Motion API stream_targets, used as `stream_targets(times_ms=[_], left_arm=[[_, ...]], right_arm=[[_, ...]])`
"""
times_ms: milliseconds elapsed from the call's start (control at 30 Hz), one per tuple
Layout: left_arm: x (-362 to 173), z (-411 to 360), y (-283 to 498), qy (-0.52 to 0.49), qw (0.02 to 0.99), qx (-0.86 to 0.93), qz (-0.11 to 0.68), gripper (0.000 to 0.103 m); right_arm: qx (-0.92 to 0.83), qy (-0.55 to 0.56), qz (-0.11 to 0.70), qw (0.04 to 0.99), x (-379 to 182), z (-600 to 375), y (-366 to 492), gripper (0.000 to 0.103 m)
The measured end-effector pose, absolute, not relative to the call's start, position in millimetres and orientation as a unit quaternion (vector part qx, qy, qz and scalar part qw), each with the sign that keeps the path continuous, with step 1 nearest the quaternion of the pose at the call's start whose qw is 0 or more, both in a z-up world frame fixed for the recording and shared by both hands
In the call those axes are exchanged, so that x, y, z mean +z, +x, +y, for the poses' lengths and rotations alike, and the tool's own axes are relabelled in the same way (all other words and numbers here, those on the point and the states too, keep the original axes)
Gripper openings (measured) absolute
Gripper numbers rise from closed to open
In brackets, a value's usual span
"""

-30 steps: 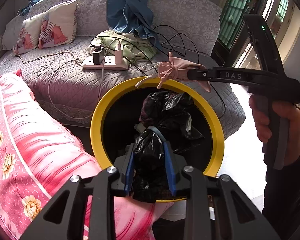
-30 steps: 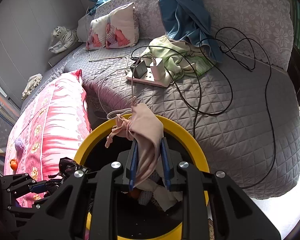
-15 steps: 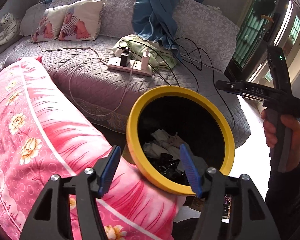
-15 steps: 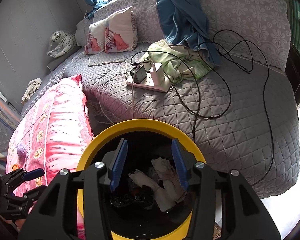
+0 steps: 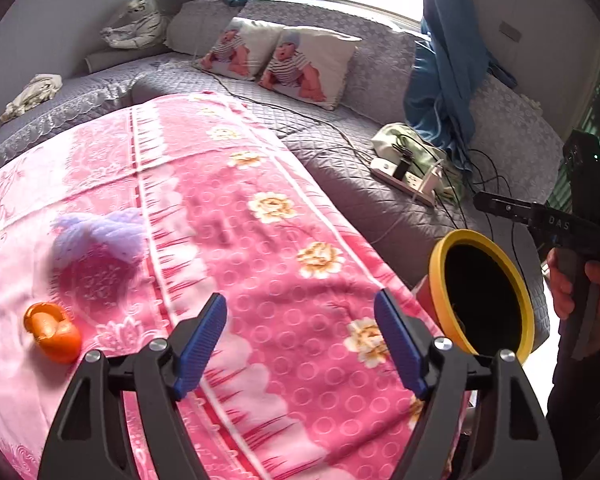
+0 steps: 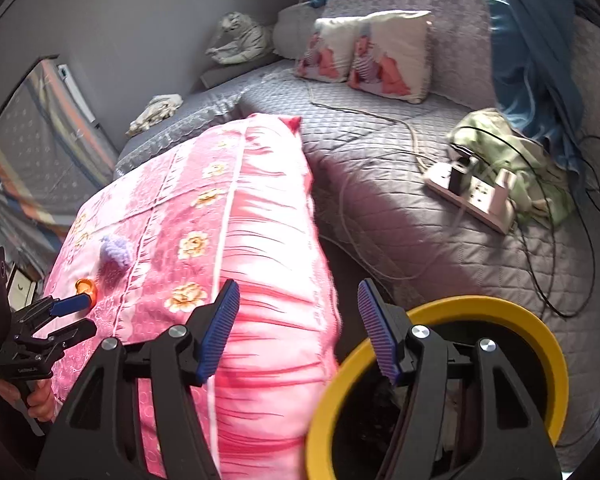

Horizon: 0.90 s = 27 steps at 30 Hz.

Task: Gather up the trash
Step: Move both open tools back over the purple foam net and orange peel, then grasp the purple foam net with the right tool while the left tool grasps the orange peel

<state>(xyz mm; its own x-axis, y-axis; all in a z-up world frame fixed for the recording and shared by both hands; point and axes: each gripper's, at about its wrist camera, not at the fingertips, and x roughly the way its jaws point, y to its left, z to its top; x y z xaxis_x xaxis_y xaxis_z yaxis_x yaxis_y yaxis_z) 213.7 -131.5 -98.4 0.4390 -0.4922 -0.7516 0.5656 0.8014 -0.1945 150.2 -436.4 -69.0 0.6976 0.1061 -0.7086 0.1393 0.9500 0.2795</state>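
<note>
My left gripper (image 5: 300, 340) hangs over the pink flowered blanket (image 5: 260, 240), its jaws opening with nothing between them. To its left on the blanket lie an orange peel (image 5: 52, 332) and a fluffy purple scrap (image 5: 100, 236). The yellow-rimmed bin (image 5: 436, 272) stands at the blanket's right end. My right gripper (image 6: 298, 328), jaws opening and empty, hovers between the blanket (image 6: 228, 240) and the bin's rim (image 6: 500, 308). In the right wrist view the left gripper (image 6: 78, 316) sits close to the peel (image 6: 87, 288), below the purple scrap (image 6: 116, 250). A hand holds the right gripper (image 5: 484, 202) above the bin.
A grey quilted sofa (image 5: 340, 152) wraps around behind. On it lie a power strip with chargers (image 6: 472, 196), trailing black cables (image 6: 560, 260), a green cloth (image 6: 500, 140), two printed cushions (image 5: 284, 64) and a plush tiger (image 5: 136, 24). A blue curtain (image 5: 444, 80) hangs at the right.
Both grippers let go of their loads over the bin, the left a black bag and the right a beige cloth, then opened and swung left toward the pink blanket.
</note>
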Motion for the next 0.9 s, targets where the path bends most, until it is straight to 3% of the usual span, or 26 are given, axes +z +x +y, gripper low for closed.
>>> stream_targets(times_ms=[367,900], left_arm=[[-119,5,241,-0.032,0.874,-0.191,0.445,0.075],[-149,44,282,-0.063,0.868,-0.145,0.470,0.075]], right_arm=[[0.153,0.055,0.431,0.887,-75,-277,274,0.060],[0.213,-0.081,0.477,0.849,-114,-148,369,0.060]])
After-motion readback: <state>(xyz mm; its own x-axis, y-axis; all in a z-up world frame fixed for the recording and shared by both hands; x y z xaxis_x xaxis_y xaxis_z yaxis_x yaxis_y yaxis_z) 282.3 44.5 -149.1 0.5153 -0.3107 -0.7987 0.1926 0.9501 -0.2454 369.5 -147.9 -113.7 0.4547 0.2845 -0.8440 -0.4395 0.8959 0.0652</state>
